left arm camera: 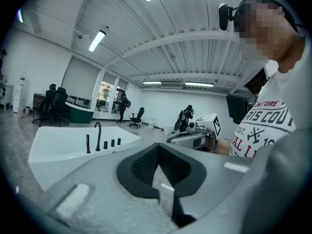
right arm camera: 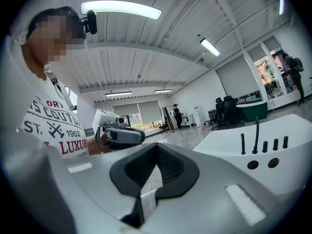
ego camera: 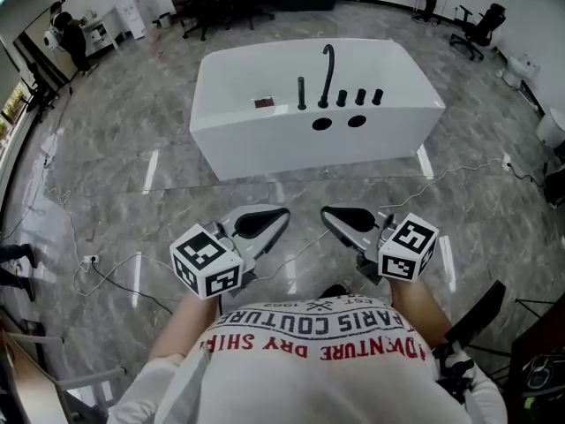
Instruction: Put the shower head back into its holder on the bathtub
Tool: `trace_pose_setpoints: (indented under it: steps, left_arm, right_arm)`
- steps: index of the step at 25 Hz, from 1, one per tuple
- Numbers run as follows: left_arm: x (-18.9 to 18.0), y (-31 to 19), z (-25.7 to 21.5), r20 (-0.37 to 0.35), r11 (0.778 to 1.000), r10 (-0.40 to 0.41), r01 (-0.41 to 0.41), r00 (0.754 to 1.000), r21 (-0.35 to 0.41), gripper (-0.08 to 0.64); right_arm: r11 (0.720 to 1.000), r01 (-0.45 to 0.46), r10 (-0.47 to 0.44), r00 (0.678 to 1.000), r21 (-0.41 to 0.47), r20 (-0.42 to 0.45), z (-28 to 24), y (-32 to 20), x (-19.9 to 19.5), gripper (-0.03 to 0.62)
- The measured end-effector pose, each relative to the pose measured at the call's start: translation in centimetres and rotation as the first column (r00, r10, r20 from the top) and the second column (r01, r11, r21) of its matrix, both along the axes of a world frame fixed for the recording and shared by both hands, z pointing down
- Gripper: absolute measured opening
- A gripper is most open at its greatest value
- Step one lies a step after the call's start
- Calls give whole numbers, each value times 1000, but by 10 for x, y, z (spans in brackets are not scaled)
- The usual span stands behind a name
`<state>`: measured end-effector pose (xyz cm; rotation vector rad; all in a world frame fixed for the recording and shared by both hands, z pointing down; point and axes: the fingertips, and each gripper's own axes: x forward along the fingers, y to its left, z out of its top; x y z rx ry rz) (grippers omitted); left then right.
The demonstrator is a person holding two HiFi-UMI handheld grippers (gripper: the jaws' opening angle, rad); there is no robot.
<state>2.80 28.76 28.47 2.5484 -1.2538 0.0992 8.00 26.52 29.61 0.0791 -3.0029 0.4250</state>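
Note:
The white bathtub (ego camera: 265,140) stands on the marble floor a few steps ahead of me. On its near rim a slim black shower head (ego camera: 301,93) stands upright, left of the curved black faucet (ego camera: 327,73) and three knobs (ego camera: 360,97). My left gripper (ego camera: 284,212) and right gripper (ego camera: 325,212) hover close to my chest, far from the tub, tips nearly facing each other. Both are shut and hold nothing. The left gripper view shows its closed pads (left arm camera: 157,147), the tub (left arm camera: 58,143) and the faucet (left arm camera: 98,135). The right gripper view shows the shower head (right arm camera: 242,144) and the faucet (right arm camera: 256,134).
Two round black holes (ego camera: 339,123) mark the tub's near wall, and a small dark item (ego camera: 263,103) lies on its rim. Cables (ego camera: 115,281) trail across the floor on both sides. Office chairs (ego camera: 477,29) and people stand far behind.

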Motion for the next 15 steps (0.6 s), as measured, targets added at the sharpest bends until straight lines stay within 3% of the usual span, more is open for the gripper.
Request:
trace_pose_setpoints:
  steps: [15]
  left_arm:
    - [8,-7,-3,-19,1000,7,-7,1000,4,2]
  right_arm:
    - [999,-48,47,999,-17,-6,0,-8,18,5]
